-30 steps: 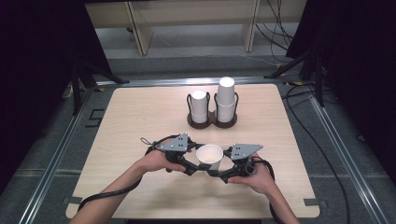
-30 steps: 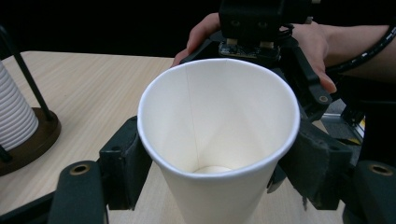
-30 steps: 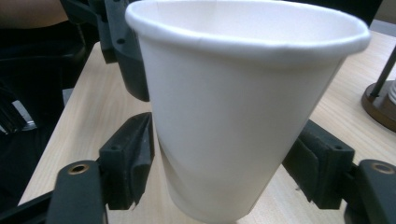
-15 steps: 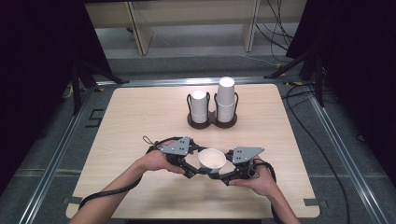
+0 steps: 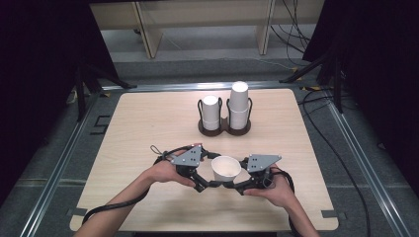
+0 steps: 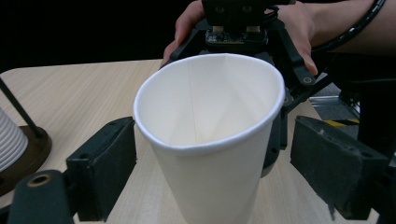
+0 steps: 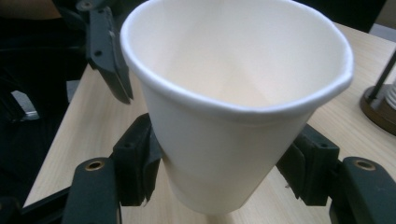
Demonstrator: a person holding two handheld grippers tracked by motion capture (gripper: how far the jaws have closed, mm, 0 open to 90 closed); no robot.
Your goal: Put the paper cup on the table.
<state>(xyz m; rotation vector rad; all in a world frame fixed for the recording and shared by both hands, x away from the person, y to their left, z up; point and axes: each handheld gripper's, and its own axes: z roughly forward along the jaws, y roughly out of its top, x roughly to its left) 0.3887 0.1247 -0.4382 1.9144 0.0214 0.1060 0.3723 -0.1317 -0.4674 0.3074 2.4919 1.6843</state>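
Right gripper [image 7: 219,182] clamped on paper cup [image 7: 233,107] (rim dented), left gripper [image 6: 215,177] jaws just opened, cup between them untouched.

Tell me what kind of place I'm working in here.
Probably a lab recording bay, not a kitchen: a bare wooden table on a metal frame, black curtains on both sides, and loose cables on the floor behind.

Centre frame, the cup [image 5: 226,168] looks like matt white paper, smooth-walled with a rolled rim and a seam down the inside, and the stacked cups [image 5: 239,104] at upper centre look the same. The table [image 5: 148,123] shows pale wood grain with a dull finish. Lower corners of the left gripper view: matt black pads [image 6: 331,161], coarse-faced and slightly frayed at the edges.
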